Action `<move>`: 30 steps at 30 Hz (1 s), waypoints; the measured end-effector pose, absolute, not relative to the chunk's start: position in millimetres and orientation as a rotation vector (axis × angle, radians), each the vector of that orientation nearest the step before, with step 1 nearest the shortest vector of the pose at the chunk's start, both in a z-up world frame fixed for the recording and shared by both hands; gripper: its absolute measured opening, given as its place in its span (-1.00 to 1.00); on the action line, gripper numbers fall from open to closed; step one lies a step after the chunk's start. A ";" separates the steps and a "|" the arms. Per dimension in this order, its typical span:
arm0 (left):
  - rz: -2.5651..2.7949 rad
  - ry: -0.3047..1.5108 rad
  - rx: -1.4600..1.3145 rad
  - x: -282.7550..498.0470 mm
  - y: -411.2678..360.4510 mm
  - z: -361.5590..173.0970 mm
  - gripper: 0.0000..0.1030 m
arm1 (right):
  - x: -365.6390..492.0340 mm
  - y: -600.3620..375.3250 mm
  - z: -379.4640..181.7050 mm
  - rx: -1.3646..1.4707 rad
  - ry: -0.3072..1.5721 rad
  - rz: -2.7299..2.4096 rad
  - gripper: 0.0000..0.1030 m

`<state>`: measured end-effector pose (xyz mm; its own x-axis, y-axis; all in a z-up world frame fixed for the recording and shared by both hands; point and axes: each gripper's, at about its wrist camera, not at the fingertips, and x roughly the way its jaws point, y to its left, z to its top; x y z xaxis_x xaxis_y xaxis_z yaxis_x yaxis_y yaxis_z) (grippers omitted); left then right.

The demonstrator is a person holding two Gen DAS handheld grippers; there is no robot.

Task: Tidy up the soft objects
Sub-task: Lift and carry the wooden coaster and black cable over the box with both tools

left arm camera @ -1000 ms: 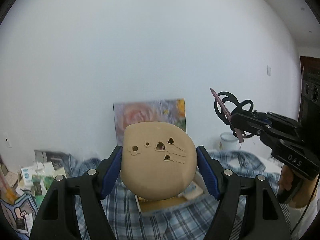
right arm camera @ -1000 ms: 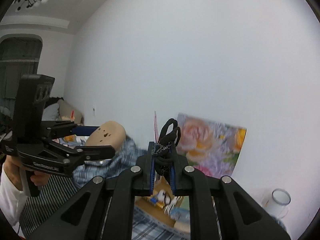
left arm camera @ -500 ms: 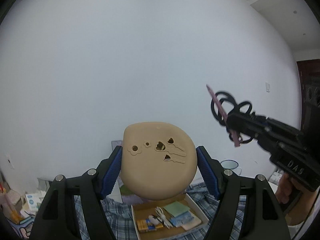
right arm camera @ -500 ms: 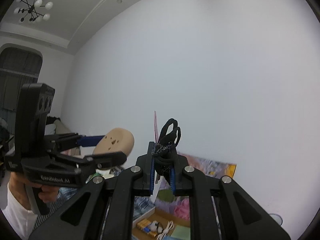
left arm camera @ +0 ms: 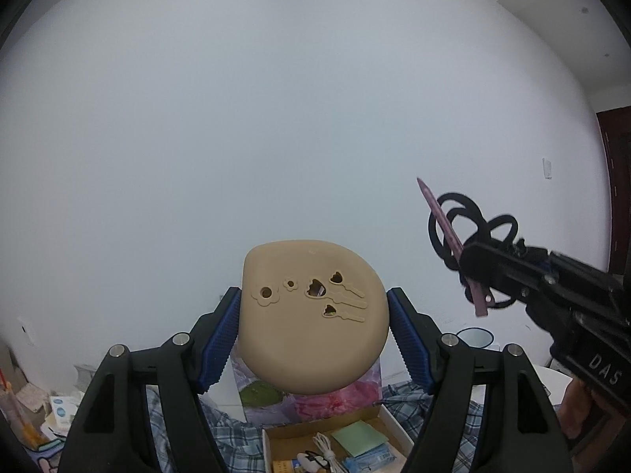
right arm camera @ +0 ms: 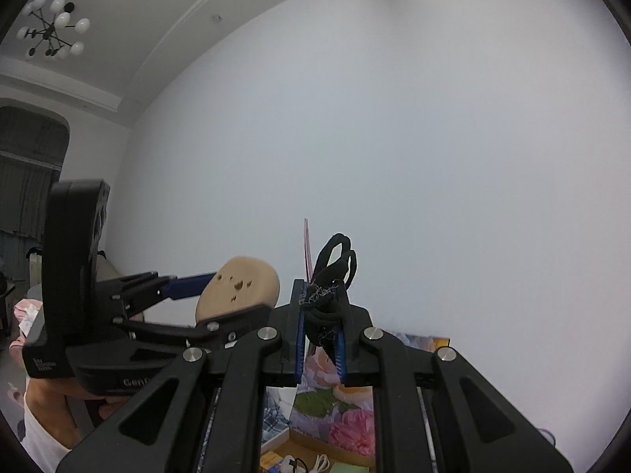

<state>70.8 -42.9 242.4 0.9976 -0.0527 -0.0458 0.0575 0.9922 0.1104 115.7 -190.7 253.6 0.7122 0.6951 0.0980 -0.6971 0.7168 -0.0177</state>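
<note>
Between the blue pads of the left gripper [left arm camera: 313,329] a tan soft cushion [left arm camera: 313,315] with cut-out holes is clamped, raised before a white wall [left arm camera: 276,118]. To its right, black hair ties [right arm camera: 329,287] and a pink strip [left arm camera: 449,236] are pinched in the tightly closed right gripper [right arm camera: 320,329]. Below, an open cardboard box [left arm camera: 388,419] of small items is seen on a plaid cloth [left arm camera: 177,425], with a floral picture [right arm camera: 351,425] leaned against the wall behind it. Far left, a ceiling lamp [right arm camera: 51,31] is visible.
</note>
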 end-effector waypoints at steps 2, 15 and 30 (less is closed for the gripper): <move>-0.052 0.061 0.113 78.9 -47.1 234.8 0.46 | 121.8 -188.8 246.3 0.033 -0.080 0.774 -0.78; -0.083 0.195 0.082 144.3 -39.2 180.4 0.46 | 158.7 -158.6 217.8 0.060 0.064 0.796 -0.78; -0.075 0.346 0.053 203.5 -23.7 133.0 0.46 | 197.5 -154.5 176.3 0.042 0.204 0.768 -0.78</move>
